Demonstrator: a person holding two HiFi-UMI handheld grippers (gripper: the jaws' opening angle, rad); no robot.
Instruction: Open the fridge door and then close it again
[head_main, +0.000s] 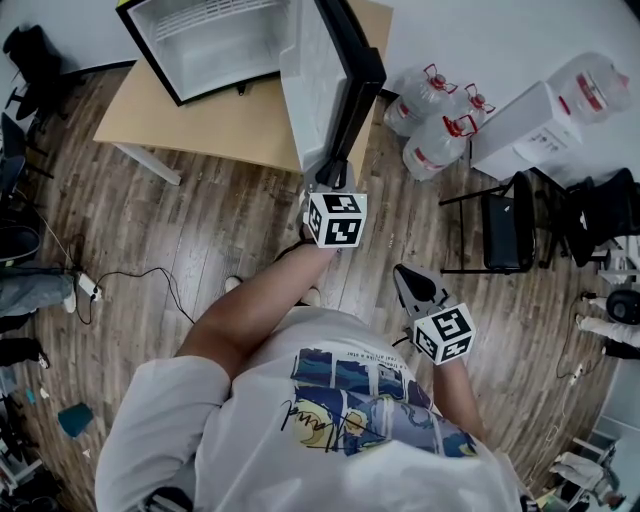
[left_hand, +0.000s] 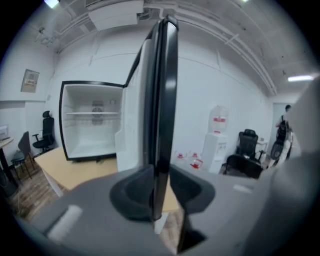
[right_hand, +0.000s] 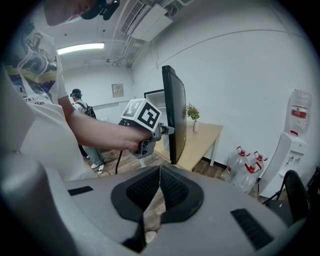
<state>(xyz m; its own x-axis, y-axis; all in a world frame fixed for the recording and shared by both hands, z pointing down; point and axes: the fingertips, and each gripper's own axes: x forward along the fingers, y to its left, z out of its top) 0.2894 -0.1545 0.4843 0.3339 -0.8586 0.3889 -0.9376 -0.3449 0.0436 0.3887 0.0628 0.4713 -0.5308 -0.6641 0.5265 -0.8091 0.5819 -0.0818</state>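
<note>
Left gripper (head_main: 327, 178) fingers (left_hand: 131, 195) clamp the free edge of the open fridge door (head_main: 318, 90); right gripper (head_main: 403, 275) fingers are closed, empty. We should follow the hinge arc, keeping the grip square.

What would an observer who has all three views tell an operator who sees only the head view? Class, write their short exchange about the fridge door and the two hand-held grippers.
Operator: From above I cannot make out how the left jaws stand. Is the door gripped?
Observer: Yes. The left hand-held gripper has one pad on each face of the free edge of the open fridge door, and both pads press on it.
Operator: And the right one, down by the person's side?
Observer: The right hand-held gripper is shut. Its jaw tips meet and nothing is between them.
</note>
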